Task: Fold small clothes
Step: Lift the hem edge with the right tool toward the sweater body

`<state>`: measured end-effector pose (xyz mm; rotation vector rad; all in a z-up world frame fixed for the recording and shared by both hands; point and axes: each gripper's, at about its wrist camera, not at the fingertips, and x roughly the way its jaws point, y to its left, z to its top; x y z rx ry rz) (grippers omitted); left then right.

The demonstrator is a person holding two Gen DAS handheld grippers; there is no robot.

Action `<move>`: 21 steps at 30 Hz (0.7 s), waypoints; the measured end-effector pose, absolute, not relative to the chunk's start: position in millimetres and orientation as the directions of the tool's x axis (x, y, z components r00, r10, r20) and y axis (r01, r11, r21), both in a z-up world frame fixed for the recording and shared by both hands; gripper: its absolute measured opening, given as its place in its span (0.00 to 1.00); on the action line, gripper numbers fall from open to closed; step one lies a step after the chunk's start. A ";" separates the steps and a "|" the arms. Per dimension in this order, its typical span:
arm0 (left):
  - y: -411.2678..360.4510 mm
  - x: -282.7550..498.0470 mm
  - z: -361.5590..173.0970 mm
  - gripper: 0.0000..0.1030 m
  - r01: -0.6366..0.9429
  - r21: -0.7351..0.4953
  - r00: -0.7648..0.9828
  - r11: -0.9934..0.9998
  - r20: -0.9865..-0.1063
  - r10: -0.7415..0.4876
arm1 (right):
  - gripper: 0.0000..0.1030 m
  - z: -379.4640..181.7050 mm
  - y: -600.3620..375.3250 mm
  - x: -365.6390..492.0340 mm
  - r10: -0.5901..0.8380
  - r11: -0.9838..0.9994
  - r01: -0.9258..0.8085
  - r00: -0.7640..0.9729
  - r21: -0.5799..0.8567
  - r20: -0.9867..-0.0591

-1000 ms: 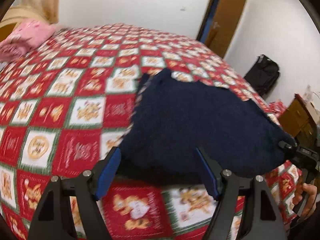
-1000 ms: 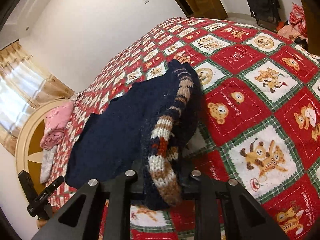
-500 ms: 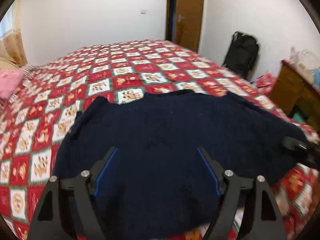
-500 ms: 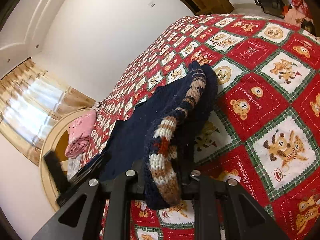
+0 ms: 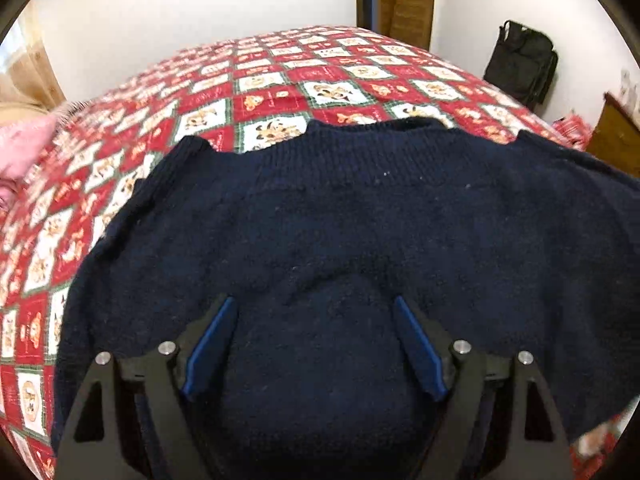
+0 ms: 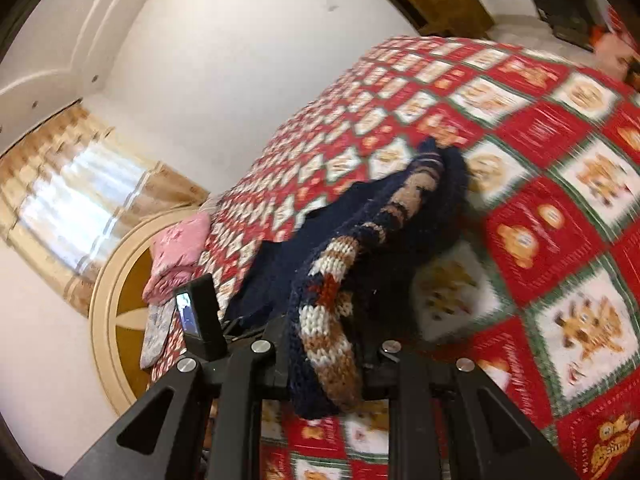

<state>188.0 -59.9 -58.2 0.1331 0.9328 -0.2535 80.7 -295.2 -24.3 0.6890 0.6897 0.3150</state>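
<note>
1. One navy knitted sweater [image 5: 340, 216] fills the middle and lower part of the left wrist view. It lies spread on one bed covered by a red, white and green patchwork quilt [image 5: 280, 92] printed with teddy bears. The ribbed neckline sits at the upper centre of the frame.
2. The left gripper [image 5: 314, 344] stands at the bottom centre, over the sweater. Its two blue-padded fingers [image 5: 210, 344] are spread wide, and the jaws have just been opening. Dark knit shows between them, but the pads do not press on it.
3. In the right wrist view, the right gripper [image 6: 324, 356] sits at the bottom centre, its jaws pinching a bunched edge of the same sweater [image 6: 332, 280]. The pinched part shows a band of brown, cream and rust-red pattern, drooping over the front of the gripper.
4. From that grip the sweater runs toward the middle of the frame, partly raised off the quilt [image 6: 540, 220].
5. One pink folded cloth [image 6: 176, 256] lies at the left centre of the right wrist view, beside one rounded cream and brown headboard [image 6: 108, 312].
6. One curtained window [image 6: 68, 204] glows at the far left of that view.
7. One wooden door [image 5: 404, 0] stands at the top centre of the left wrist view, and one black bag [image 5: 520, 64] leans against the wall at the upper right.
</note>
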 end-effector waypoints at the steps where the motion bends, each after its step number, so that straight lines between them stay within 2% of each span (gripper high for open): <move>1: -54.8 183.2 -52.6 0.81 0.274 -0.017 0.568 0.962 -0.804 -0.176 | 0.21 -16.8 -287.2 84.0 0.484 0.747 -0.061 0.733 0.662 -0.478; 7: 8.0 158.7 -12.9 0.82 0.268 -0.035 0.633 0.963 -0.747 -0.203 | 0.20 23.4 -215.1 116.8 0.522 0.795 -0.178 0.687 0.580 -0.505; 13: 96.1 141.6 5.7 0.84 0.165 -0.058 0.707 0.985 -0.689 -0.159 | 0.20 35.7 -101.7 143.9 0.565 0.819 -0.346 0.623 0.458 -0.541; 16: 130.9 138.4 -0.7 0.84 0.107 -0.083 0.714 0.991 -0.687 -0.135 | 0.20 14.6 -39.6 149.6 0.567 0.823 -0.423 0.576 0.379 -0.589; 21: 161.4 136.6 -23.2 0.84 0.068 -0.111 0.696 0.992 -0.707 -0.127 | 0.20 -55.6 28.8 143.3 0.536 0.816 -0.504 0.479 0.282 -0.695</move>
